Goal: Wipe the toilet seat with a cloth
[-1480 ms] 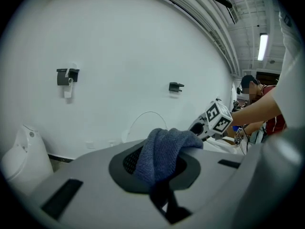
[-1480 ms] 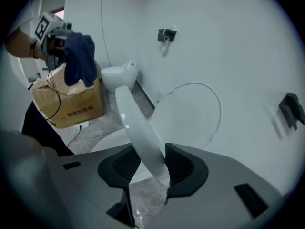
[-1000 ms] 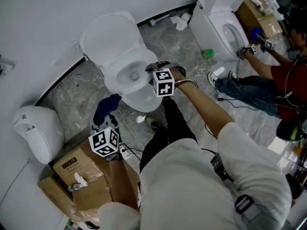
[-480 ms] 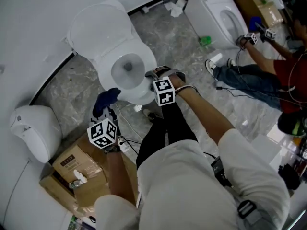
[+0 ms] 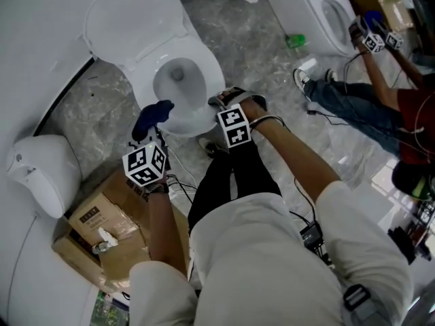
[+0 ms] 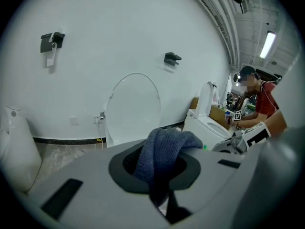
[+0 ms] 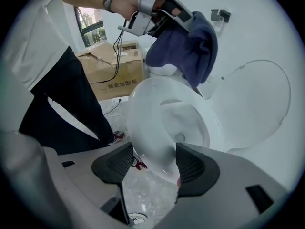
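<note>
Blue cloth is hanging bunched in the left gripper, whose jaws are pinching it, over the front-left edge of the toilet seat; we cannot tell whether it is touching. Our right gripper is hovering at the seat's front edge; its jaws have just been opening and are standing spread, pinching nothing. We are counting two toilets: ours, with its lid raised, and a second toilet well apart, where another person is working. One cardboard box and one white floor fixture are sitting at the left. Our trouser legs are crowding the bowl's front.
</note>
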Demonstrator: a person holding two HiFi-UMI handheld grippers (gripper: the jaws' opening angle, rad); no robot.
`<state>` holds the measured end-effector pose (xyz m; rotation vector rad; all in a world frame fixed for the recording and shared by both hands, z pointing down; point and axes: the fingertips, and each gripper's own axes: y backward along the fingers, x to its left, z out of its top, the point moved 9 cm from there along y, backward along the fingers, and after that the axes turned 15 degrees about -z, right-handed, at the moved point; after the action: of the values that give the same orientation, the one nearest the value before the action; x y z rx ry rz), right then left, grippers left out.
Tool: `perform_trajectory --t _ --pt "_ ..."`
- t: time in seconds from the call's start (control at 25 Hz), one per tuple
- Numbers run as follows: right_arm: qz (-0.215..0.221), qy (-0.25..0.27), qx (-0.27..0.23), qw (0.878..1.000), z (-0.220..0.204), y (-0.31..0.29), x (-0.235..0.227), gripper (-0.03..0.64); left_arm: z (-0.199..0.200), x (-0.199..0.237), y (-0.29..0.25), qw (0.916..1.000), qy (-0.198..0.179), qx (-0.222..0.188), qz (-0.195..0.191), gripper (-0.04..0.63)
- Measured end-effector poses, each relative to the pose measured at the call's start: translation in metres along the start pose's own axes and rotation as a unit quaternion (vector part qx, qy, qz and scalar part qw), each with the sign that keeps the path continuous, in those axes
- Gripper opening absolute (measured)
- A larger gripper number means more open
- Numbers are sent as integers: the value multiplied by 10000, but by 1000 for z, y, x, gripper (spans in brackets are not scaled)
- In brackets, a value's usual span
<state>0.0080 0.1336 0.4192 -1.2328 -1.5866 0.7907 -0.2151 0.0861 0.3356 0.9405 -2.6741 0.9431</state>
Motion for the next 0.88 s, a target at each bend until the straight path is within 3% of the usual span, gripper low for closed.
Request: perform_trajectory --t 0.24,0.44,0.64,0.88 --pt "490 -14 69 9988 -9 -17 14 281 -6 4 -14 9999 76 106 19 31" --pt "558 106 156 9983 -16 -39 32 281 -12 15 -34 9997 182 130 53 31" --pt "777 -261 207 9964 -25 -57 42 281 -16 28 -64 9994 320 145 41 31" --pt "821 -355 -23 9960 -38 -74 59 281 -17 48 -116 9994 322 66 145 31"
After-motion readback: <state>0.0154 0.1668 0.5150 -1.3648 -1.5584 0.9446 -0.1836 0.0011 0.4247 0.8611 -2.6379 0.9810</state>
